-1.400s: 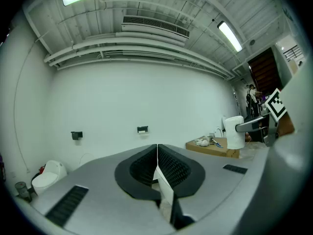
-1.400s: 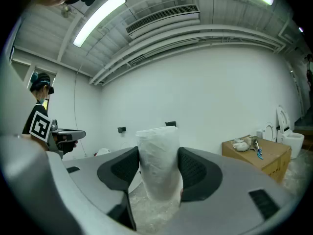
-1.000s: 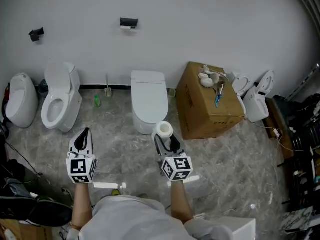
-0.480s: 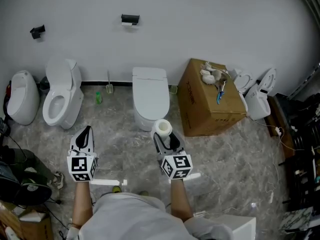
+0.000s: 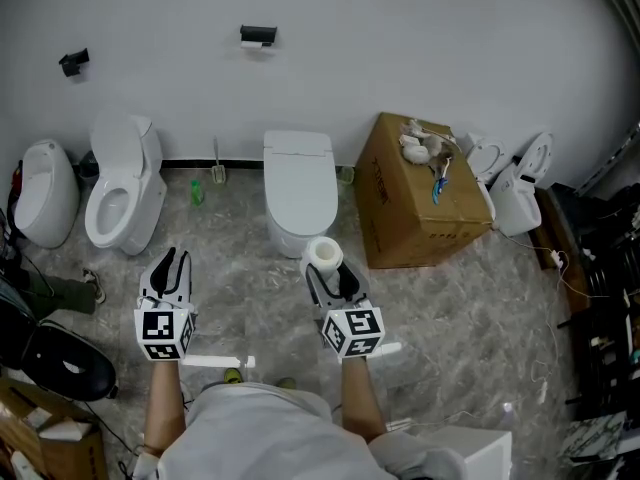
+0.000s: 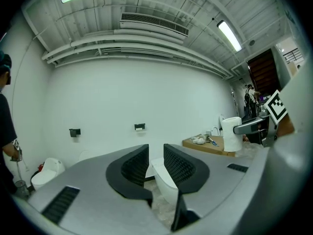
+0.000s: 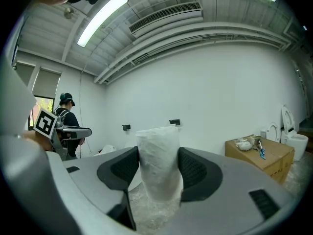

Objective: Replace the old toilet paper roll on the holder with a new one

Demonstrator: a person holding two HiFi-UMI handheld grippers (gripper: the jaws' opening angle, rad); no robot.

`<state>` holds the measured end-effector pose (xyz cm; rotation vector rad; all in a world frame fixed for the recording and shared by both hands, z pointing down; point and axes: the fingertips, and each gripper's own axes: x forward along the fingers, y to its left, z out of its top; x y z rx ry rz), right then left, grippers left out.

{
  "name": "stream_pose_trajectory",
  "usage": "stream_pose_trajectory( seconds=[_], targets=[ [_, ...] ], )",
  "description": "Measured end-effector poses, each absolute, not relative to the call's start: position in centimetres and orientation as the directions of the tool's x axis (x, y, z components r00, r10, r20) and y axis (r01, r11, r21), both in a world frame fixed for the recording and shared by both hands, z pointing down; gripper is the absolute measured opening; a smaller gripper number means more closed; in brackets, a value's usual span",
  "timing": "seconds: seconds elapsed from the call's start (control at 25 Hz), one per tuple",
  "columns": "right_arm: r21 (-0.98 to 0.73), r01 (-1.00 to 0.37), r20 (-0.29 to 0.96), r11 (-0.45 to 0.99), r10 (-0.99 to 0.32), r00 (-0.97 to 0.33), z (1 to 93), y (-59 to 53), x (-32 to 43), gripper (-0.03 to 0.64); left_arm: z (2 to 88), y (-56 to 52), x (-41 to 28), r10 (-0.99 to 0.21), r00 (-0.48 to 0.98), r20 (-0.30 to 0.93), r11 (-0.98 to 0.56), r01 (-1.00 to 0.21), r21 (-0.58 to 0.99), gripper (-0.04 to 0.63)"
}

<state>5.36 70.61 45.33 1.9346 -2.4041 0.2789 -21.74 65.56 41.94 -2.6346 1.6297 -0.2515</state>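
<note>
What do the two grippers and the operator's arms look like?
The left gripper and right gripper match: pale grey bodies, black ribbed pads, a cube of black-and-white square markers behind each. No cables show. Shirt: light grey, short-sleeved. The left one's jaws are opening, nothing between them.

The roll (image 5: 324, 255) is white, like the toilet (image 5: 299, 193) and wall (image 5: 400, 38). Brown box (image 5: 415, 203), grey marbled floor (image 5: 240, 298), black holder (image 5: 258, 36). The left cube (image 5: 163, 336) and right cube (image 5: 351, 333) carry black-and-white squares.
</note>
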Motion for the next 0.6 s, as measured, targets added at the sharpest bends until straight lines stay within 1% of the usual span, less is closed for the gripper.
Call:
stream_pose_trajectory(
  seconds=[0.04,0.16,0.6],
  targets=[
    [-0.112,-0.972,0.146,0.205,-0.964,-0.22,45.4,70.7,5.5,0.261,42.0,65.7,-21.6,-0.89,0.439,0.121,-0.452,-0.885,-0.111,0.09],
    [-0.11,-0.972,0.15,0.21,-0.963,-0.225,45.6,71.0,5.9,0.261,42.2,66.0,-21.0,-0.887,0.443,0.13,-0.457,-0.883,-0.108,0.121],
    [-0.122,-0.96,0.159,0.254,-0.949,-0.271,46.0,70.5,9.6,0.261,42.7,66.5,-16.7,-0.89,0.427,0.16,-0.448,-0.885,-0.13,0.129]
  ],
)
